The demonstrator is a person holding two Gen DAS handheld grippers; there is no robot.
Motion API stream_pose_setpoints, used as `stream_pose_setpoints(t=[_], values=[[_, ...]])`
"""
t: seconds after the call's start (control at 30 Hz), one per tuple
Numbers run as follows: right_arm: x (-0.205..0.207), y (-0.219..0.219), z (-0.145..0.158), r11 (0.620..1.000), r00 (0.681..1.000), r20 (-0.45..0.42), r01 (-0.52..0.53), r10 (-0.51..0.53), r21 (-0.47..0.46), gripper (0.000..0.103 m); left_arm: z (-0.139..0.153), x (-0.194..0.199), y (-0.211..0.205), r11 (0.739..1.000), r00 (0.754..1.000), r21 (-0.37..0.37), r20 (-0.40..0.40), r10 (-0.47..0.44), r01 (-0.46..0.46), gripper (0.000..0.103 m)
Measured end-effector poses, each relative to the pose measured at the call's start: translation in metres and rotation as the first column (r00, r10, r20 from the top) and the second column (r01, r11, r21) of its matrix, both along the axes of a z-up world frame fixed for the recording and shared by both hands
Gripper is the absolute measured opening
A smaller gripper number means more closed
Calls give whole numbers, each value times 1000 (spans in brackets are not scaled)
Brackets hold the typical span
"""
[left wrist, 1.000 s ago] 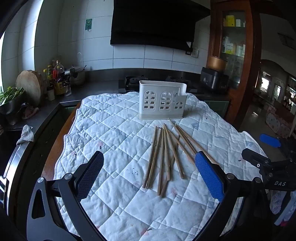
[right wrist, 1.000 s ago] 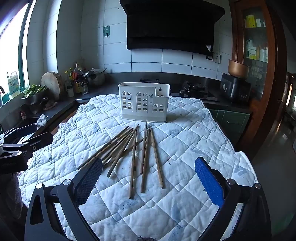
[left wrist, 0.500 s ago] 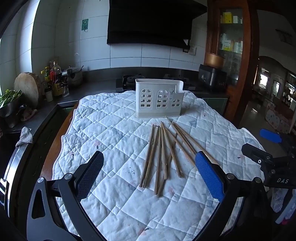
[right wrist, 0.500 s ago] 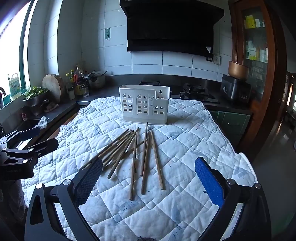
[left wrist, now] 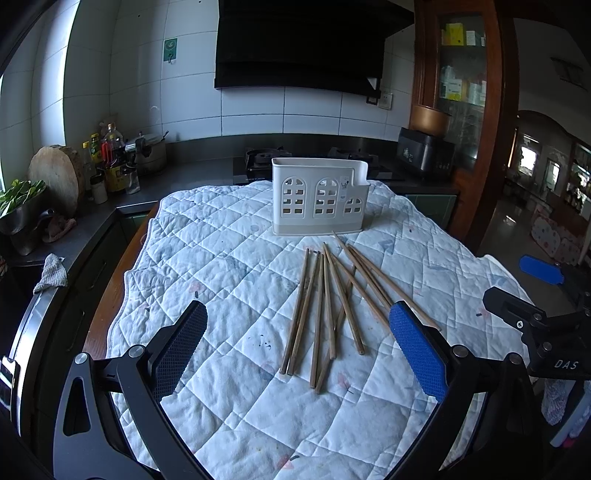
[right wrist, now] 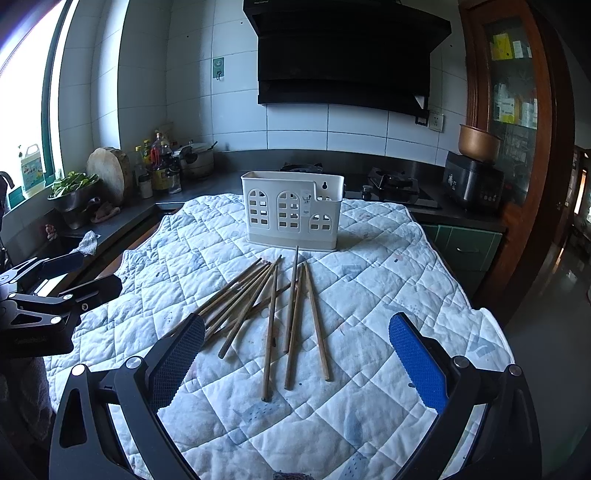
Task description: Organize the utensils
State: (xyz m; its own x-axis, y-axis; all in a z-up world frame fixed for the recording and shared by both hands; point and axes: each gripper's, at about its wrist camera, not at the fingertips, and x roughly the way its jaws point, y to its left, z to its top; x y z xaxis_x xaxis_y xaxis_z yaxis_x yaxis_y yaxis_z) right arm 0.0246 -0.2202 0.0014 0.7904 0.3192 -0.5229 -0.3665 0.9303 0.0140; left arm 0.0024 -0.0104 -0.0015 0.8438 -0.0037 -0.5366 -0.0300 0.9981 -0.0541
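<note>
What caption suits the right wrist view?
Open right hand-held gripper above wooden chopsticks scattered on a quilted cloth, white utensil holder standing behind them.

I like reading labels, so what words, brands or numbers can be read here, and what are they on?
"DAS": white letters on the right gripper, seen from the left wrist view.
Too small or blurred to read: the green wall sign, counter bottles, cabinet boxes, the holder's sticker.

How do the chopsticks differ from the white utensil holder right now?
The chopsticks are brown sticks lying flat and loosely scattered; the utensil holder is white, stands upright and has window-shaped cutouts. The chopsticks lie nearer both grippers, the holder behind them. Both rest on the quilted cloth, neither gripped.
</note>
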Motion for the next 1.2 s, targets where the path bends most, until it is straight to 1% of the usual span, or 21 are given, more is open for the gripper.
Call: stream_pose_setpoints(t=[0.93,0.97,1.2], values=[[0,3,2,1000,1000,5,-6,6,0,97,5,4,8,1000,1000,2,-1,14,-14,98],[0,2,1,1000,1000,7,-5,5,-1,97,2,1,6,1000,1000,2,2,12,-12,98],[1,3,1,1000,1000,8,-6,6,2,97,-1,1,7,1000,1000,-1,2,20,-20,98]])
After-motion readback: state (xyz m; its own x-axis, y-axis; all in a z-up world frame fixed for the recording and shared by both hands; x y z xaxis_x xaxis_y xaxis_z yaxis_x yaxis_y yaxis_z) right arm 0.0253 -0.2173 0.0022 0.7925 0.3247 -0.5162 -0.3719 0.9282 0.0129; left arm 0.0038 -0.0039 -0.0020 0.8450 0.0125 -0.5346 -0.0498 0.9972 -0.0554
